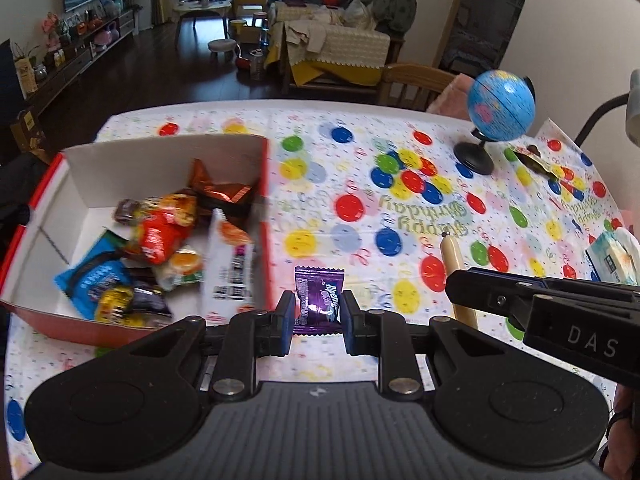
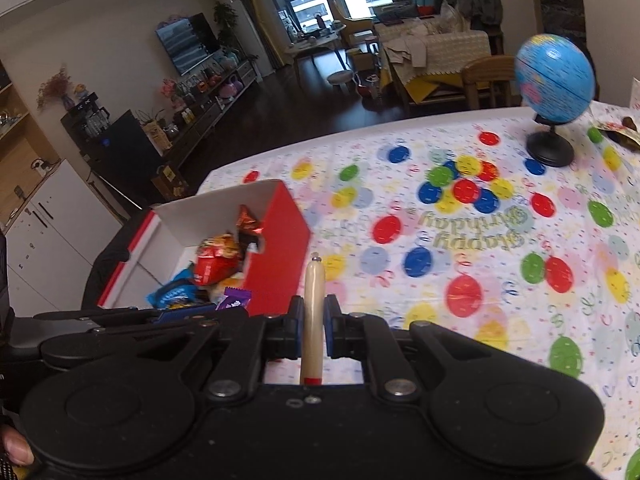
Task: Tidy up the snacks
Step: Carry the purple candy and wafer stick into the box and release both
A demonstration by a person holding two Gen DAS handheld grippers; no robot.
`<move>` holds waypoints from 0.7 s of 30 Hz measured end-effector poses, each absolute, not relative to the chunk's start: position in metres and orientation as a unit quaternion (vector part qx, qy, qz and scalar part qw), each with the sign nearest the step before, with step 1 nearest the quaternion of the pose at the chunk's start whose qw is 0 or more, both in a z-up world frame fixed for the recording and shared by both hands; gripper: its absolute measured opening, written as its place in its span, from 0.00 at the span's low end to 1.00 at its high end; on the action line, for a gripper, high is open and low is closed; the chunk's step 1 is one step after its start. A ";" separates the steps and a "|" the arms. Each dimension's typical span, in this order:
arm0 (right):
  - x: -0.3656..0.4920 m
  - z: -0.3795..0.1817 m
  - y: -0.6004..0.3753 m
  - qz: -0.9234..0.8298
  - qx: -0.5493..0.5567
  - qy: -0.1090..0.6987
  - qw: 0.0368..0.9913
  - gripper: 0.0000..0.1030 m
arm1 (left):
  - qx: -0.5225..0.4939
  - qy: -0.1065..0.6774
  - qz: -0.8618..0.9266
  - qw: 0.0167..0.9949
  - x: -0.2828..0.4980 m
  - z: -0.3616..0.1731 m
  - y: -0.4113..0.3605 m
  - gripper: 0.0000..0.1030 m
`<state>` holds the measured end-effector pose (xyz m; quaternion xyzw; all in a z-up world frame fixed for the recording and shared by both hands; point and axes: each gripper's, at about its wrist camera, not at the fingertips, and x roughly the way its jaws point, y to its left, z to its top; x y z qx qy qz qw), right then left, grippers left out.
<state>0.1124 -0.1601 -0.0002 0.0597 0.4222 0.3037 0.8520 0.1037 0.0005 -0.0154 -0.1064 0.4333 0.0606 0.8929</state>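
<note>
My left gripper (image 1: 317,316) is shut on a purple candy wrapper (image 1: 319,298), held just right of the red-and-white box (image 1: 267,216). The box holds several snack packets (image 1: 160,236). My right gripper (image 2: 312,320) is shut on a beige sausage stick (image 2: 313,312), pointing forward over the tablecloth. The right gripper also shows in the left wrist view (image 1: 460,284) with the sausage stick (image 1: 454,256) poking out. In the right wrist view the box (image 2: 280,240) is at the left and the purple candy (image 2: 234,299) shows beside it.
A blue globe (image 1: 500,106) on a black stand sits at the far right of the balloon-print tablecloth (image 1: 360,200). A dark wrapper (image 1: 536,164) lies near it and a tissue pack (image 1: 612,256) at the right edge. A wooden chair (image 1: 416,80) stands behind the table.
</note>
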 end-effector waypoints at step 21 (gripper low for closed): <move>0.099 0.002 -0.029 0.323 0.046 0.415 0.850 0.08 | -0.113 0.410 0.112 0.898 0.070 -0.004 0.134 0.23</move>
